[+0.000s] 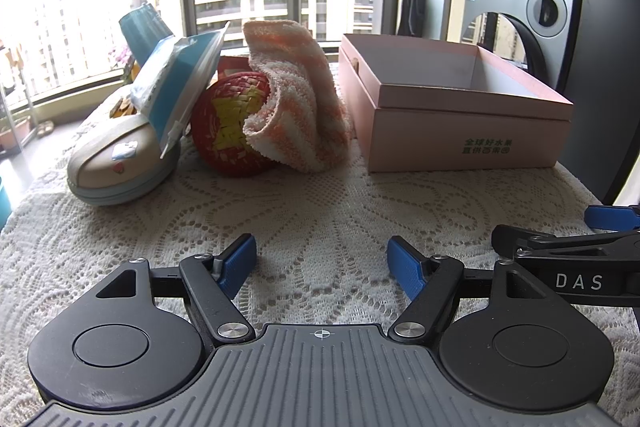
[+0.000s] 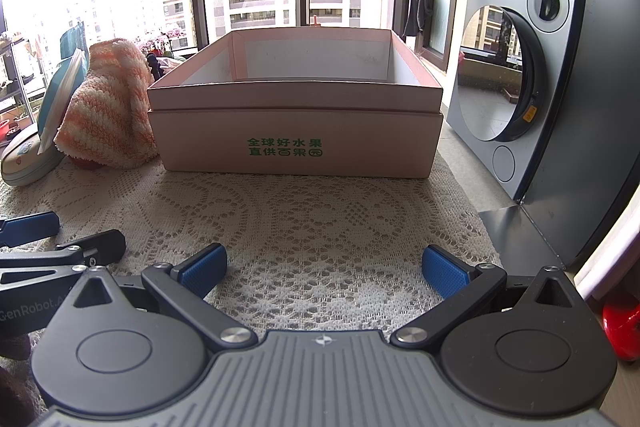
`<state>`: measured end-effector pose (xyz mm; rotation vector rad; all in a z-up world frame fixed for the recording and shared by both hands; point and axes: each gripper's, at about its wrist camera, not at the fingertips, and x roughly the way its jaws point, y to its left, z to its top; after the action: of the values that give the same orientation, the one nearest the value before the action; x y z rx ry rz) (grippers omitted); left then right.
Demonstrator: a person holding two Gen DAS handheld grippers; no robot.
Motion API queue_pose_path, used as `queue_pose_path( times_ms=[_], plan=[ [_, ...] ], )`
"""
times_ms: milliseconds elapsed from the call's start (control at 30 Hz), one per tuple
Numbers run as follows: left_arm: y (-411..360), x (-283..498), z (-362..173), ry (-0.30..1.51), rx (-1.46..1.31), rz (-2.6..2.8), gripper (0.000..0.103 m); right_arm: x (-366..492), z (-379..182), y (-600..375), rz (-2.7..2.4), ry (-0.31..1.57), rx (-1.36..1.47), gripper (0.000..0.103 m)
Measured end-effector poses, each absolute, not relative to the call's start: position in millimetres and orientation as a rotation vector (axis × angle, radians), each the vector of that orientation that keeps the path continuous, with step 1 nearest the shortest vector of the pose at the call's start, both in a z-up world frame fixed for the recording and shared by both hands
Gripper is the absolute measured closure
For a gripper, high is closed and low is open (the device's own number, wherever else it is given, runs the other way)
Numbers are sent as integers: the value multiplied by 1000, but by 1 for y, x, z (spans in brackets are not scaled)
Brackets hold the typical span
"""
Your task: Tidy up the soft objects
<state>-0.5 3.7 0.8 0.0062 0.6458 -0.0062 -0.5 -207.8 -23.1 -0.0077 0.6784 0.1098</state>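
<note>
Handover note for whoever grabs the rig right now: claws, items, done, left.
Left claw: open, holds nothing, low over the lace cloth.
Right claw: open, holds nothing, facing the pink box.
Striped towel leans on the red woven ball left of the box; plastic pouch and pencil case sit further left.
Done: nothing shows in the box.
Left: probably towel into the box first, then the other soft items.

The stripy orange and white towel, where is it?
In the left wrist view, the fluffy orange-and-white striped towel sits left of the open pink cardboard box, draped against the red woven ball.
</note>
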Motion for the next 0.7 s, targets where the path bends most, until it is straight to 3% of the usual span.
queue_pose_path(
  times_ms=[700],
  plan=[
    [2, 0, -1, 647, 11, -6, 25, 0, -24, -207, 106, 679, -5, 0]
  ],
)
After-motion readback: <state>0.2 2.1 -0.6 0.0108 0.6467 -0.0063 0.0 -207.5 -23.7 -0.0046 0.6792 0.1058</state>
